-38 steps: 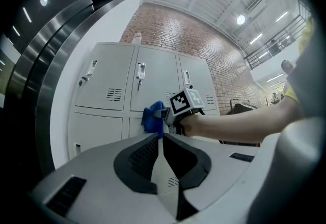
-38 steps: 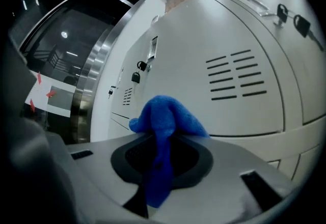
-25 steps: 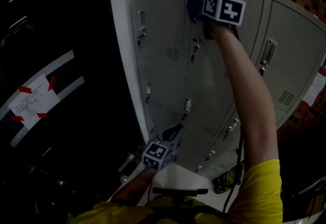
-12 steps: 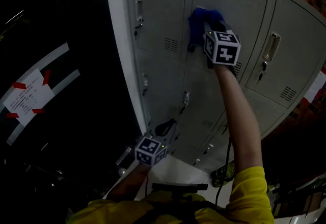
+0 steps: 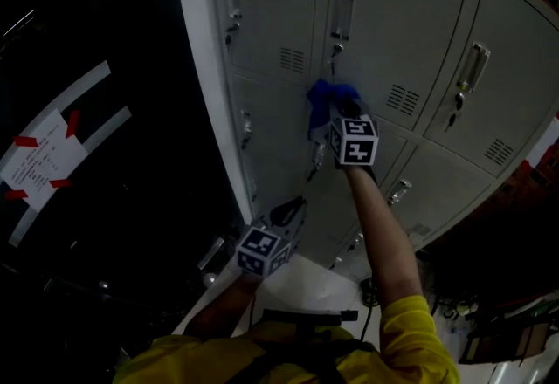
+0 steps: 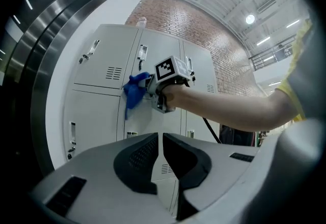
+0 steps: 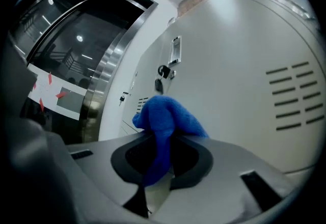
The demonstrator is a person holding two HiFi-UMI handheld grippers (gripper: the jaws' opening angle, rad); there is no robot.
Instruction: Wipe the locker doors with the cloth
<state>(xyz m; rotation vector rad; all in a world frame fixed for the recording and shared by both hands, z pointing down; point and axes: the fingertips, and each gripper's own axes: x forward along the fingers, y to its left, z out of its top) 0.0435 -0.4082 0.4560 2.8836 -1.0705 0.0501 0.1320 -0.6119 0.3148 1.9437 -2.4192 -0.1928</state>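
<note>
Now the right gripper (image 7: 160, 159) presses the cloth (image 7: 165, 116) against a locker door (image 7: 244, 65).

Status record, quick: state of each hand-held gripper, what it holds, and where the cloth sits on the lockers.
Right hand-held gripper: shut on blue cloth
Left hand-held gripper: shut, nothing between the jaws, held low, off the doors
Cloth position: against the middle column of locker doors, below a top-row handle
Contact: cloth appears pressed to the door
</note>
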